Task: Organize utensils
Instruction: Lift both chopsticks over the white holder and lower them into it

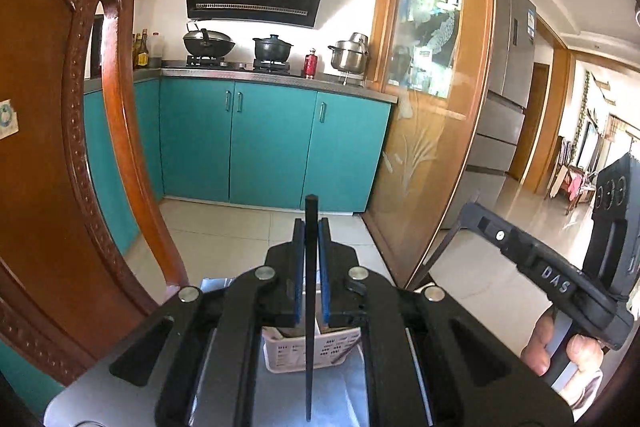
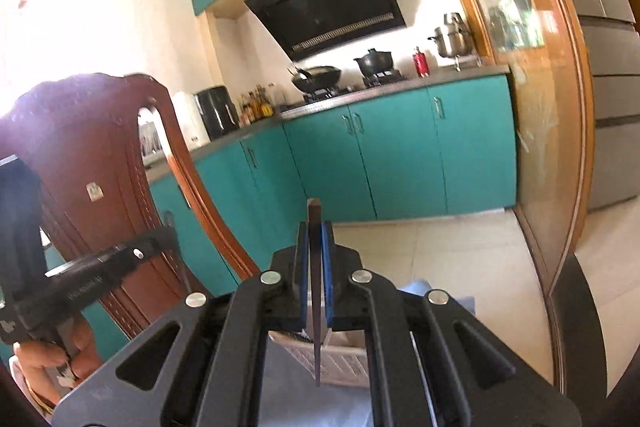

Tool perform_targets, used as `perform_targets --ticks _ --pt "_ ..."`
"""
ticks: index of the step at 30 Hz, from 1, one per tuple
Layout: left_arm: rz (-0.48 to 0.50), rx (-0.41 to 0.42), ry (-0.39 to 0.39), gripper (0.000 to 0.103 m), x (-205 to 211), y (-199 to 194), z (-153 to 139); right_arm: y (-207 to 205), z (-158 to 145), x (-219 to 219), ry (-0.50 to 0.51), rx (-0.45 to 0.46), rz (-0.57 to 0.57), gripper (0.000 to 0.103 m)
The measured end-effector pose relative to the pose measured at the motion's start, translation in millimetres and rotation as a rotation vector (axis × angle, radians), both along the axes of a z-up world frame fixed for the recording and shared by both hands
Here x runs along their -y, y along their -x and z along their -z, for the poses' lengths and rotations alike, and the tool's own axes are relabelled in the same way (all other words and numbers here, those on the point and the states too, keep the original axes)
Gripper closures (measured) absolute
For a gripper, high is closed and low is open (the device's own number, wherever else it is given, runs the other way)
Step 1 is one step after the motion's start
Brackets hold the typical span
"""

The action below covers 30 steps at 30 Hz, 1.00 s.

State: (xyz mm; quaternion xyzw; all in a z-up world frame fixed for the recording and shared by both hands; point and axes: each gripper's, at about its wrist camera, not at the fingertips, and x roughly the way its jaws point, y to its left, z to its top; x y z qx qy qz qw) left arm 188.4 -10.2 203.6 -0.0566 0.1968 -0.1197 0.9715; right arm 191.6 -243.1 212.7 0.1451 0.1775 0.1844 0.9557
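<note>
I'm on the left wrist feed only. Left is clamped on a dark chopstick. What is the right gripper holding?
Observer: The right gripper is shut on its own chopstick, dark like yours, held upright.
Operator: Does it point at the white basket?
Observer: Yes, the white basket sits directly below its tip.
Operator: Anything left of the oil bottles? The chair hides that from me.
Observer: A black countertop appliance stands beside the bottles.
</note>
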Motion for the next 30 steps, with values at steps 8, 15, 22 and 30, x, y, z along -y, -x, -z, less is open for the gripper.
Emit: perform_targets --ticks 8,15,22,30 --pt "-0.02 0.042 0.045 0.096 -5 -12 -12 -3 -19 12 -0.042 0.105 0.03 0.096" --pt "-0.03 0.067 0.085 0.096 -11 -14 -19 -17 -13 22 -0.062 0.097 0.074 0.096" --pt "-0.086 0.117 0.145 0.096 -24 -10 -23 -33 3 20 -0.073 0.054 0.085 0.096" --pt "-0.104 0.042 0.128 0.096 -16 -38 -1 -38 17 2 -0.023 0.044 0.095 0.096"
